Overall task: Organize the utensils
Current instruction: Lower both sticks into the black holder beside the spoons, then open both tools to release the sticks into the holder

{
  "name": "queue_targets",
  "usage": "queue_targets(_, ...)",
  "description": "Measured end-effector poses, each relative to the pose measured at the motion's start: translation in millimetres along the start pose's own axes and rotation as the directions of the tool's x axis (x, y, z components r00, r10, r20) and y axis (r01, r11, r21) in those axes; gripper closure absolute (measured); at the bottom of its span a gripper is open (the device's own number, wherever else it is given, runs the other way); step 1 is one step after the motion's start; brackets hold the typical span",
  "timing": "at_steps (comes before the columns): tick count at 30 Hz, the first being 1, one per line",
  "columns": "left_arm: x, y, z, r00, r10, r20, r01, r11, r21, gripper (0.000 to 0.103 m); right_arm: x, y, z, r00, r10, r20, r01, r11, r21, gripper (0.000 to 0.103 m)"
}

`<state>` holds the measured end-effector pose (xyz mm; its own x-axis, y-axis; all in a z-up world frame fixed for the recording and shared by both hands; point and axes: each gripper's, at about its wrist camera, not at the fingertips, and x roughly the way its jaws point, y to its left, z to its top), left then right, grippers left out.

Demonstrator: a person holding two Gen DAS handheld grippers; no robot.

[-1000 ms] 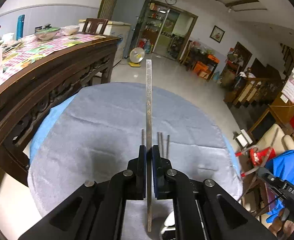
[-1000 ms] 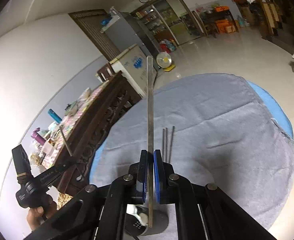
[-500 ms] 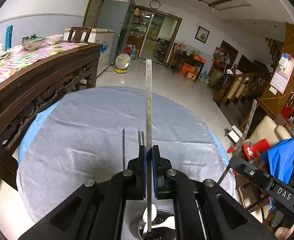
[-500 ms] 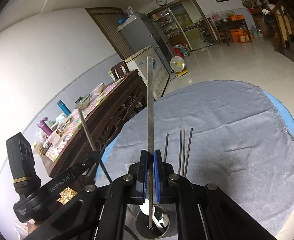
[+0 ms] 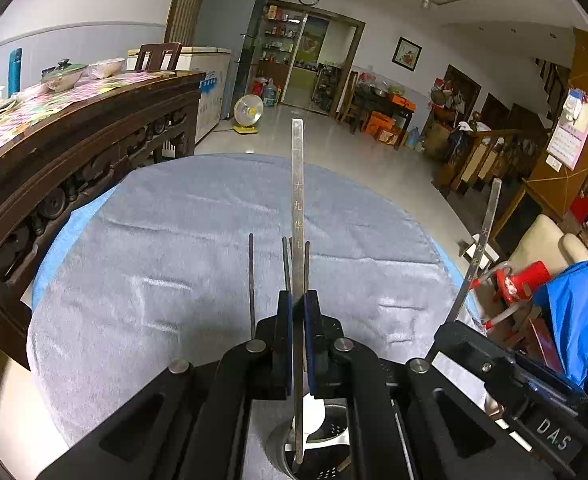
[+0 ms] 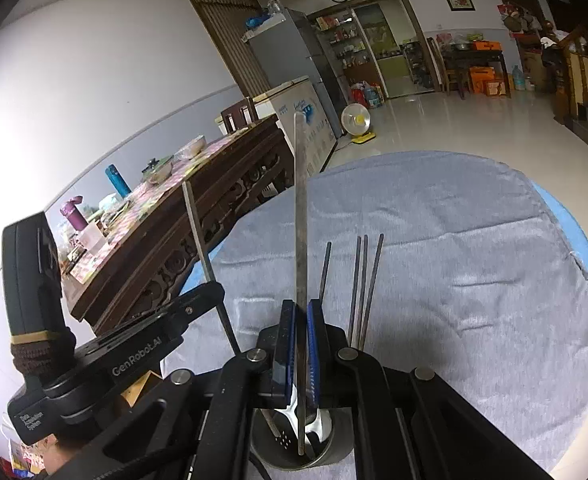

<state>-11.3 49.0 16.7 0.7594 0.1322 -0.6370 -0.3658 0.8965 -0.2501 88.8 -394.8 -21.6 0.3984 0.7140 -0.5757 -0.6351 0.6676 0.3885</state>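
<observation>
left gripper [image 5: 298, 308] – jaws squeezing a metal chopstick [image 5: 297, 200] | right gripper [image 6: 298, 320] – jaws squeezing its chopstick [image 6: 301, 220] | both sticks standing upright, tips hanging over the cup [image 6: 326, 458] at the tabletop's [image 6: 454, 240] near edge

my left gripper [image 5: 298, 312] points forward and tilts downward, its blue-lined jaws clamped tight with only a thin sliver between them. my right gripper [image 6: 298, 320] sits just beside it at a similar downward tilt, jaws pinched the same way. both black bodies are close together, side by side.
</observation>
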Motion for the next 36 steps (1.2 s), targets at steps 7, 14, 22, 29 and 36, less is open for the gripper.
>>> queue_targets(7, 4, -3, -8, 1.000, -0.001, -0.019, 0.001, 1.000, 0.011, 0.097, 5, 3, -8, 1.000, -0.017, -0.017, 0.017, 1.000, -0.017, 0.096)
queue_targets(14, 7, -4, -14, 0.999, 0.000, -0.034, 0.000, 1.000, 0.017, 0.097, 8, 3, -14, 0.999, -0.024, -0.028, 0.023, 0.999, -0.025, 0.096)
queue_targets(22, 7, -4, -20, 0.999, 0.000, -0.047, 0.001, 1.000, 0.017, 0.097, 9, 2, -20, 0.999, -0.027, -0.039, 0.026, 0.999, -0.028, 0.096)
queue_targets(29, 7, -2, -23, 0.998, -0.001, -0.057, 0.002, 1.000, 0.015, 0.097, 12, 1, -27, 0.998, -0.030, -0.054, 0.029, 0.999, -0.028, 0.096)
queue_targets(36, 6, 1, -27, 0.998, -0.002, -0.065, 0.003, 1.000, 0.008, 0.097, 15, 1, -34, 0.997, -0.031, -0.069, 0.029, 0.999, -0.032, 0.096)
